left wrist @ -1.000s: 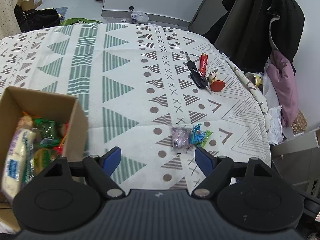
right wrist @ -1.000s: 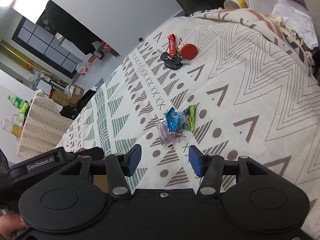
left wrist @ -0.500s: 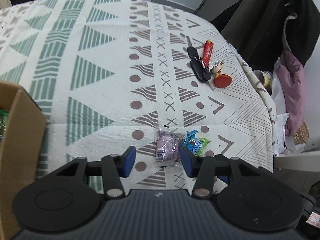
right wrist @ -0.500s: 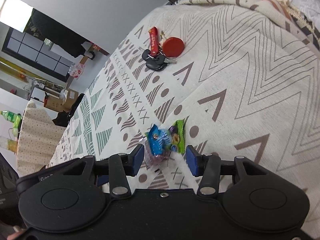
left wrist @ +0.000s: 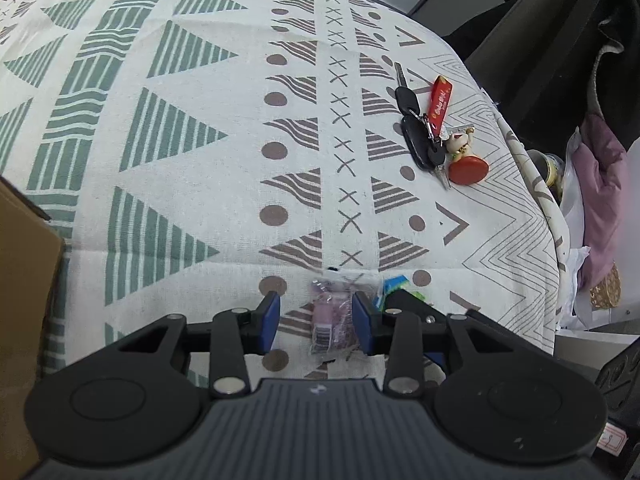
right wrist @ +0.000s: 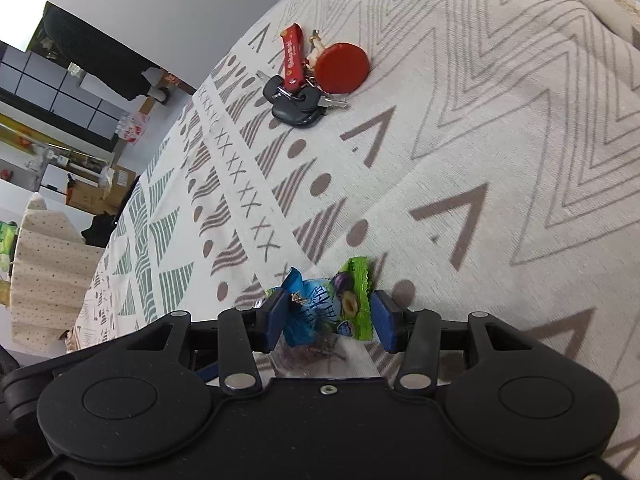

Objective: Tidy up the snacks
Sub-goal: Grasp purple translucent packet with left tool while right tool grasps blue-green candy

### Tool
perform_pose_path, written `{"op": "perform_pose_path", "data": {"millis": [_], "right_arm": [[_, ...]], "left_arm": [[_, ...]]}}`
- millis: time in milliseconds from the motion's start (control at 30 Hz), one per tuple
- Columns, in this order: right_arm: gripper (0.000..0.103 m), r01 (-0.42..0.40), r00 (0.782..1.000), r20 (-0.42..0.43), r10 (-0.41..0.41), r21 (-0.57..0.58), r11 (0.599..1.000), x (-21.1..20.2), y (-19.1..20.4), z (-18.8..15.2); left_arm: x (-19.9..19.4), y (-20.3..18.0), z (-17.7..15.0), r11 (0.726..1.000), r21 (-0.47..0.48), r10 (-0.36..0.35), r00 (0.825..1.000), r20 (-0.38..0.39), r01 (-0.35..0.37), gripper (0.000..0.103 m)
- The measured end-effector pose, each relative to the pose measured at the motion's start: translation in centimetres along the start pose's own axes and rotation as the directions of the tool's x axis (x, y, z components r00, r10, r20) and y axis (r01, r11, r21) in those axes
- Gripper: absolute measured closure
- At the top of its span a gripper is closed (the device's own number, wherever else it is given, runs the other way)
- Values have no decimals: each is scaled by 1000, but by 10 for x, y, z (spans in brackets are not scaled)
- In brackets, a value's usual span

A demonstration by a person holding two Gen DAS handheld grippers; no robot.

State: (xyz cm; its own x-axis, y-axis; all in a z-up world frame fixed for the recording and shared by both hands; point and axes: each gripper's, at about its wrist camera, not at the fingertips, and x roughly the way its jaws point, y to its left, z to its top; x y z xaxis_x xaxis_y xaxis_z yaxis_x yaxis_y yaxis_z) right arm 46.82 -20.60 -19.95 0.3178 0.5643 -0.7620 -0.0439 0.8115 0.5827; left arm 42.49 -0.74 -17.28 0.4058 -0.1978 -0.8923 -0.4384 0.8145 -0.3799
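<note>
A patterned tablecloth (left wrist: 192, 168) with green triangles, brown dots and crosses is spreading out under me, dark coats hanging off to one side. My left gripper (left wrist: 316, 318) is sitting low over the cloth, blue pads spread around a small purple snack packet (left wrist: 332, 320); the right pad is touching its edge, the left one standing clear, so nothing is pinched. My right gripper (right wrist: 328, 318) is doing the same with a blue and green candy packet (right wrist: 332, 304), pads flanking it, gapped, not squeezing as far as I can tell. The two packets are lying just beside each other near the cloth's near edge. The purple one is looking translucent and crinkly with a barcode end; the other glossy, fruit printed on it. Farther out, a bunch of keys (left wrist: 430, 132) with a red tag is lying untouched. At the far left, a cardboard box (left wrist: 24, 264) wall is peeking in, probably where these are going. I'm judging both lifts not yet done.
</note>
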Motion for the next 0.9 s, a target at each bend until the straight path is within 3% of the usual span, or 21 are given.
{"op": "perform_pose_path", "data": {"millis": [233, 533, 667, 700, 800, 900], "right_arm": [[81, 11, 1000, 7, -11, -11, 1000, -10, -2, 3], [83, 42, 999, 27, -42, 4, 999, -35, -14, 3], [84, 71, 997, 30, -70, -25, 997, -42, -10, 1], [80, 78, 997, 26, -77, -37, 996, -42, -8, 1], [54, 112, 994, 20, -111, -44, 993, -34, -6, 3], [51, 118, 993, -4, -118, -47, 992, -18, -5, 4]], "left_arm": [[13, -8, -3, 1000, -7, -20, 999, -34, 20, 64], [32, -25, -9, 1000, 18, 11, 999, -48, -10, 61], [34, -26, -10, 999, 10, 50, 998, -34, -49, 70], [33, -27, -10, 998, 13, 55, 998, -33, -54, 71], [29, -23, -10, 999, 7, 50, 998, -36, -50, 73], [23, -13, -11, 999, -9, 50, 998, -33, -50, 74]]}}
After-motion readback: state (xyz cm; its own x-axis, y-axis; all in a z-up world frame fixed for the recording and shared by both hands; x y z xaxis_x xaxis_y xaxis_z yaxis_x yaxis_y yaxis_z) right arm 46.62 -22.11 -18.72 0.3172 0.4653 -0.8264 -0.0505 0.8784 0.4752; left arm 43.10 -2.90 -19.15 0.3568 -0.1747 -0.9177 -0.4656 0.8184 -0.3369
